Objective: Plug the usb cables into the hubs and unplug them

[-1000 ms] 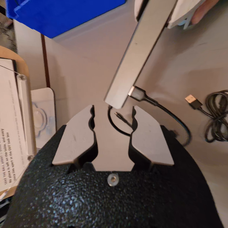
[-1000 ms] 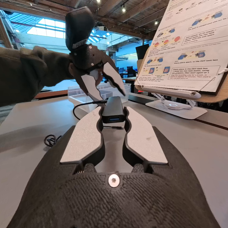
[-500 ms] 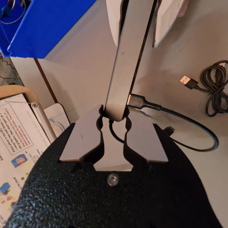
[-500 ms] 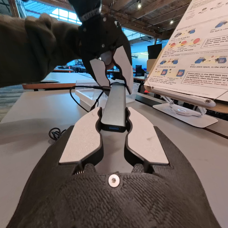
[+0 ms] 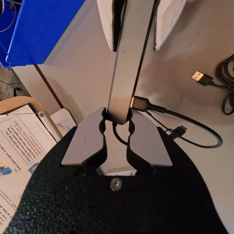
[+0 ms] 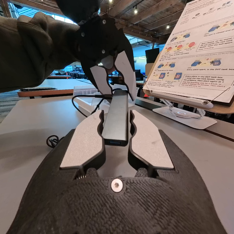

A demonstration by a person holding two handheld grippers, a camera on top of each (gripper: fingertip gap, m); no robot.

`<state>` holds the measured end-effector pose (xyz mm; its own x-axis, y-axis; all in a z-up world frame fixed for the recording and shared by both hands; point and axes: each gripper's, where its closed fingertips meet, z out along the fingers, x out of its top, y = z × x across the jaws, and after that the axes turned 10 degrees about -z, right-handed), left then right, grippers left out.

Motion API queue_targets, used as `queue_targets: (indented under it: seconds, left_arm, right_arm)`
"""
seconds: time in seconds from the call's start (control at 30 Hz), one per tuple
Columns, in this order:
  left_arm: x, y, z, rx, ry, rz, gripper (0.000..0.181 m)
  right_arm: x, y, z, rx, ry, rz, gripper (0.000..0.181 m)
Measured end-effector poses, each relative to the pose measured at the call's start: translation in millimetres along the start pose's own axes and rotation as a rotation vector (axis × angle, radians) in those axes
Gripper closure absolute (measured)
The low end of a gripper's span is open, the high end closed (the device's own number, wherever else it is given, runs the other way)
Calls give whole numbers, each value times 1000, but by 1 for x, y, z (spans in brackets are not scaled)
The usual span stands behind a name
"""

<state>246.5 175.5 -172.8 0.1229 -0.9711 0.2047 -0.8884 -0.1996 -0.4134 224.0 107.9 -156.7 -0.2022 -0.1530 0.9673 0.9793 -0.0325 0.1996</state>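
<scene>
A long grey USB hub (image 5: pixel 126 76) is held in the air between both grippers. My left gripper (image 5: pixel 117 114) is shut on its near end. My right gripper (image 5: pixel 134 49) grips the far end, and in the right wrist view (image 6: pixel 116 111) the hub (image 6: pixel 116 120) lies deep between its fingers. The left gripper (image 6: pixel 116 95) shows there at the hub's far end. A black USB cable's plug (image 5: pixel 140 105) sits in the hub's side port and also shows in the right wrist view (image 6: pixel 103 96). A second cable's silver USB plug (image 5: pixel 197 77) lies loose on the table.
The loose cable's coil (image 5: pixel 226 88) lies on the grey table (image 5: pixel 189 189), at its right. A blue bin (image 5: pixel 38 31) stands at the far left. An instruction sheet on a stand (image 6: pixel 196 57) and a clear plastic tray (image 6: pixel 87 92) stand nearby. A person's sleeve (image 6: pixel 25 50) reaches in. Some 8 centimeters of space lies between my two pairs of fingers.
My left gripper was open short of the hub; it has moved onto the hub's end and shut on it. The hub now sits deeper between my right fingers.
</scene>
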Motion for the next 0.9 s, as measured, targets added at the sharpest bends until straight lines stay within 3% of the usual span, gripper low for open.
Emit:
queue_targets:
  seconds: [0.43,0.6,0.8,0.9]
  left_arm:
    - [-1,-3,-2,26,11,-57,148]
    - [-2,-20,-6,110,69,-173,133]
    - [-21,-50,-51,358,172,-395,132]
    - [-47,-67,-101,677,184,-607,129]
  right_arm:
    - [-10,2,3,-7,-85,9,146]
    - [-7,8,0,-42,-59,29,146]
    - [-4,21,-6,-103,-29,51,146]
    - [-5,26,-8,-133,-30,55,147]
